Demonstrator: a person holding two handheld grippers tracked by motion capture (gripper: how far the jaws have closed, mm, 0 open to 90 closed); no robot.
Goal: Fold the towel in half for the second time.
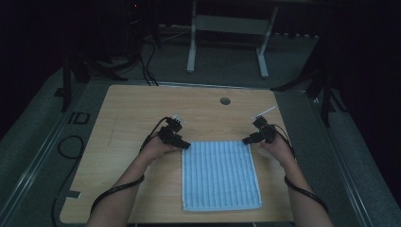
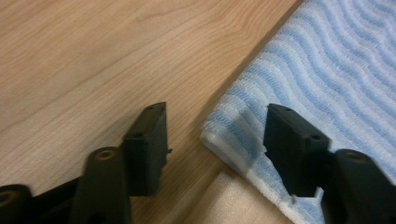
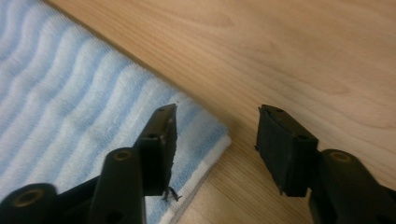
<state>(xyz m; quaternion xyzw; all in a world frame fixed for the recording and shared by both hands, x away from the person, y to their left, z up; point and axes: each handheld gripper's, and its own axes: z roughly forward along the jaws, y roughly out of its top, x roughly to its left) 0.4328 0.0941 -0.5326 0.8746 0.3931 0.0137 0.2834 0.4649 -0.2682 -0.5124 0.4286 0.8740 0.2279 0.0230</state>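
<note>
towel (image 1: 221,174) lower centre of frame, flat on surface (image 1: 142,109) | left gripper (image 2: 212,140) and right gripper (image 3: 215,140) fingers spread, each straddling a far corner, nothing pinched | risk: a finger sliding over the corner, grabbing one layer or missing.

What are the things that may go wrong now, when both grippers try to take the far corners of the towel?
1. The left gripper stands open astride the towel corner, which lies flat on the table. The jaws might close above the cloth and miss it.
2. The right gripper has one jaw over the towel and one over bare wood; it could catch only the thin edge, which may slip out.
3. If one corner is gripped and the other missed, lifting might skew the towel.
</note>
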